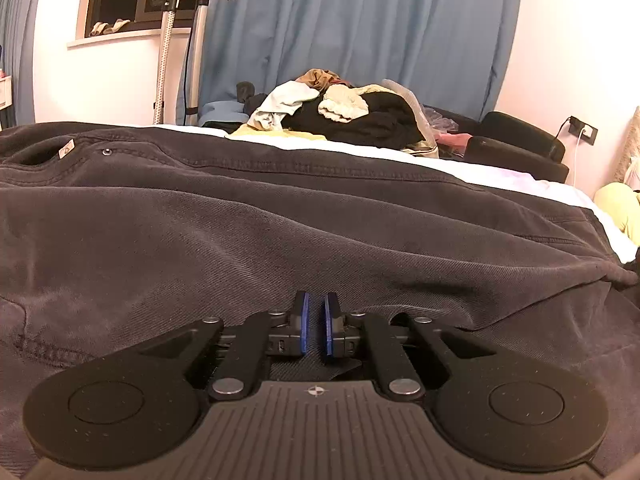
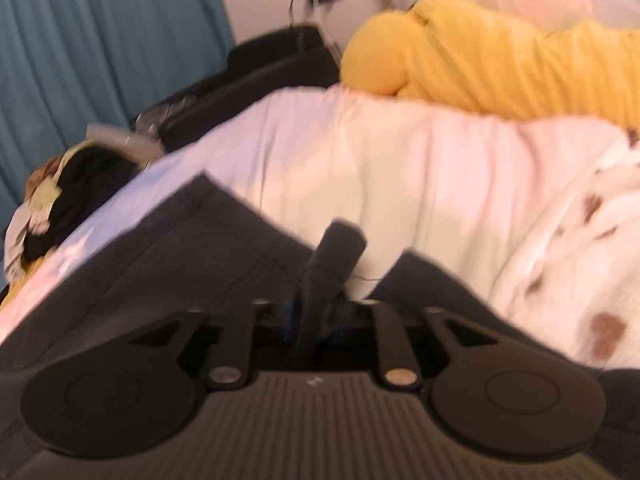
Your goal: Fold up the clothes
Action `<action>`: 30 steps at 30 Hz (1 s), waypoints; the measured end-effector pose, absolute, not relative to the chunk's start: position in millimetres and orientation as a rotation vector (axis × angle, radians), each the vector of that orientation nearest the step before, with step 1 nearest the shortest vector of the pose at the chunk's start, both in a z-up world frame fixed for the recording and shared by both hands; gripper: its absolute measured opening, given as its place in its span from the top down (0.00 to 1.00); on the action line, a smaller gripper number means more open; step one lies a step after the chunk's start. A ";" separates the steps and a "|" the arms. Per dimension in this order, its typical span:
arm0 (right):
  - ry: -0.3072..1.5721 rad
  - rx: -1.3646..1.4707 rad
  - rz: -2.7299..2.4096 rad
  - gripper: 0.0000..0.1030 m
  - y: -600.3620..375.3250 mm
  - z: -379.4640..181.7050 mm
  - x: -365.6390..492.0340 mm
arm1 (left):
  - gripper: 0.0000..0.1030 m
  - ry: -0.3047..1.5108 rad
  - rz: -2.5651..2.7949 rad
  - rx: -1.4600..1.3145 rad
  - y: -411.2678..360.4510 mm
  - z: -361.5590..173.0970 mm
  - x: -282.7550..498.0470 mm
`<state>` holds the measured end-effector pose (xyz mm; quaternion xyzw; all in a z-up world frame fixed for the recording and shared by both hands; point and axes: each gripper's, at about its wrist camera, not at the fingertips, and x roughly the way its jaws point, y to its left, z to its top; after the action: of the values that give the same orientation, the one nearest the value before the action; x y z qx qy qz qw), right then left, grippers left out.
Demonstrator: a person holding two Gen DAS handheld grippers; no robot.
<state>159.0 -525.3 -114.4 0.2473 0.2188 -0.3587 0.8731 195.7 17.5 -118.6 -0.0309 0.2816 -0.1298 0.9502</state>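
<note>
Dark grey trousers (image 1: 280,220) lie spread across the white bed (image 1: 500,174), waistband with a rivet at far left. My left gripper (image 1: 316,330) rests low on the trousers, its blue pads nearly together with a narrow gap and no cloth visible between them. In the blurred right wrist view, my right gripper (image 2: 314,312) is shut on a bunched fold of the trousers (image 2: 332,256), which sticks up between the fingers. A flat hemmed part of the trousers (image 2: 180,248) lies to its left on the sheet (image 2: 360,152).
A pile of unfolded clothes (image 1: 344,114) sits at the bed's far edge, also in the right wrist view (image 2: 68,188). A yellow cushion (image 2: 500,68) and a spotted blanket (image 2: 580,248) lie to the right. Blue curtain (image 1: 360,32), black armchair (image 1: 516,142) and a stand (image 1: 168,52) are behind.
</note>
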 end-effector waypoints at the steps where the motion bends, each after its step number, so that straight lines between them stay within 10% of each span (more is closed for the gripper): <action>1: 0.427 0.503 -0.769 0.48 -523.8 -113.2 158.6 | 0.89 0.573 -0.265 -0.063 17.4 -119.0 195.4; 3: 0.368 0.444 -0.794 0.35 -519.8 -110.4 156.7 | 0.85 0.578 -0.266 -0.062 16.0 -121.0 196.3; 25: 0.474 0.061 -0.399 0.39 -485.4 -127.4 194.1 | 0.77 0.581 -0.280 -0.056 13.3 -121.5 194.7; 30: 0.458 0.024 -0.342 0.39 -462.0 -99.2 177.9 | 0.41 0.547 -0.264 0.011 8.2 -111.9 185.5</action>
<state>177.9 -462.0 -99.2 0.0121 0.2261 -0.1687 0.9593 185.5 8.2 -111.9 0.0052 0.2695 -0.1300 0.9542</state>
